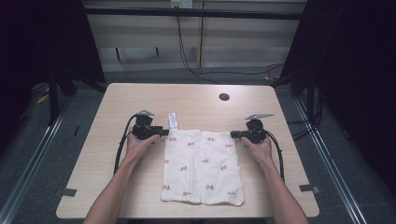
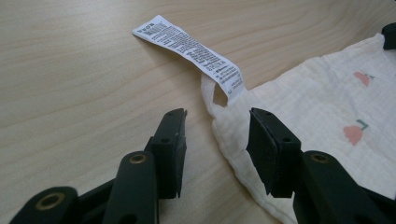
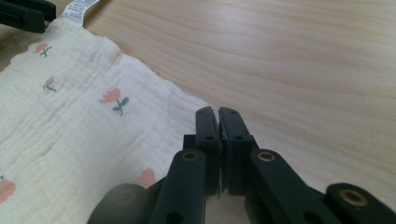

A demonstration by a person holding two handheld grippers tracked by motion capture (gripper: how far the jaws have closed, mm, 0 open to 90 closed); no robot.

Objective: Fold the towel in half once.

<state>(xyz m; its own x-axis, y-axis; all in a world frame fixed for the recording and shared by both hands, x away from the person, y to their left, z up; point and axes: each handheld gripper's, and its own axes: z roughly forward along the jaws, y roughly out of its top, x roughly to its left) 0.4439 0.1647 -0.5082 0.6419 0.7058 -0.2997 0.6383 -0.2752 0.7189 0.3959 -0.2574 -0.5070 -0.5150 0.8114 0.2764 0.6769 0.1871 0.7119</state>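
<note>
Item: a folded cream cloth (image 1: 202, 166) printed with small red flowers is laid flat on the near half of a pale wooden table (image 1: 140, 95), its long sides running near to far. A white care label (image 1: 173, 121) is attached at the far left corner of the cloth and is spread on the bare wood beyond it; printed text is seen on the label in the left gripper view (image 2: 189, 46), too small to be read. The left gripper (image 1: 161, 132) is held in the person's left hand (image 1: 139, 145) at the far left corner of the cloth; in its own view (image 2: 215, 122) the jaws are parted, one over bare table and one over the cloth edge, with the corner and the label's loop lying between them, and the pads are not pressed on the fabric. The right gripper (image 1: 235, 135) is held in the right hand (image 1: 258, 148) at the far right corner of the cloth; in its own view (image 3: 218, 113) the jaws are brought fully together just beside the cloth's edge (image 3: 70, 130), and whether any fabric is pinched between them cannot be told. A round dark hole (image 1: 224, 97) is set in the table's far right part, well apart from the cloth.
</note>
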